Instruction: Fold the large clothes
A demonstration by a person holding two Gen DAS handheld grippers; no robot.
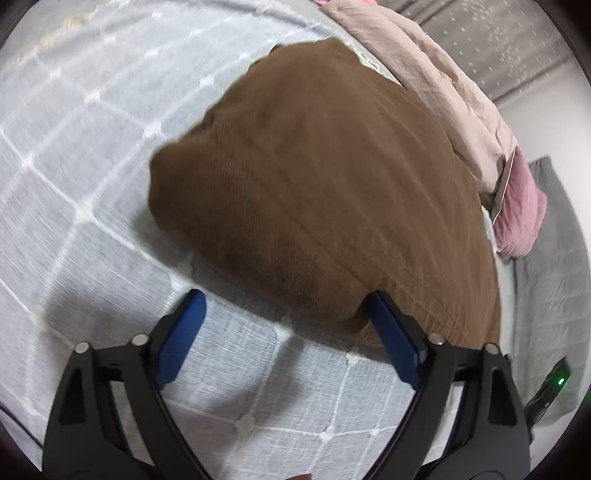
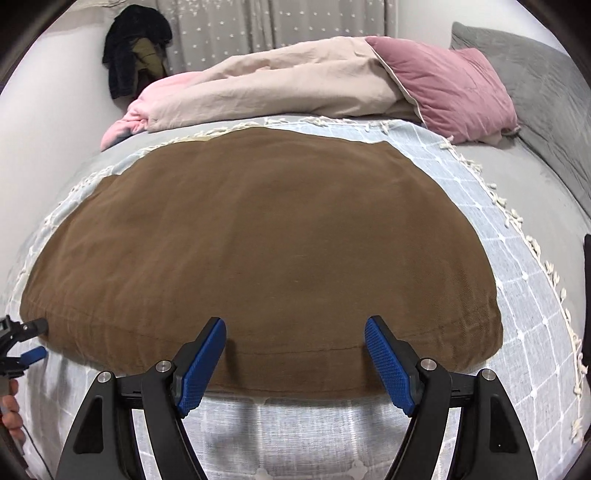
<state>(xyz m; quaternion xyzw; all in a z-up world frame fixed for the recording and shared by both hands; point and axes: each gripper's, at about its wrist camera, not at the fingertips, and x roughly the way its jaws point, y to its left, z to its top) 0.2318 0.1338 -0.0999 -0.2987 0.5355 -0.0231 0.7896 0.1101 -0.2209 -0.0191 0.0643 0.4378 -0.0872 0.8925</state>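
A brown garment [image 2: 258,251], already folded into a broad flat shape, is lying on a pale blue checked blanket [image 2: 517,258] that is covering the bed [image 2: 535,177]. In the right wrist view the garment is filling the centre, its near hem running across from about 8 o'clock to 4 o'clock.

The right hand-held gripper [image 2: 295,360] is hovering at 6 o'clock over that near hem, its jaws spread wide and released; the blue pads [image 2: 201,369] are standing apart with only the hem and blanket showing between them, pressing on nothing.

The left hand-held gripper [image 1: 286,332] is also standing released, jaws wide. In the left wrist view its right-side pad [image 1: 395,339] is sitting just at the edge of the garment [image 1: 314,192], at about 5 o'clock, while the other pad is over bare blanket [image 1: 74,147]; whether the pad is touching the cloth cannot be told. This view is blurred. The same gripper is showing at 8 o'clock in the right wrist view [image 2: 35,339], just beside the garment's left corner, with part of a person's hand [image 2: 11,413] below it.

Beyond the garment, at 12 o'clock, a beige duvet [image 2: 277,81] is lying bunched beside a pink pillow [image 2: 450,85], with a grey pillow [image 2: 535,74] at 2 o'clock. Dark clothes [image 2: 133,48] are hanging at 11 o'clock before a starred curtain [image 2: 277,26].
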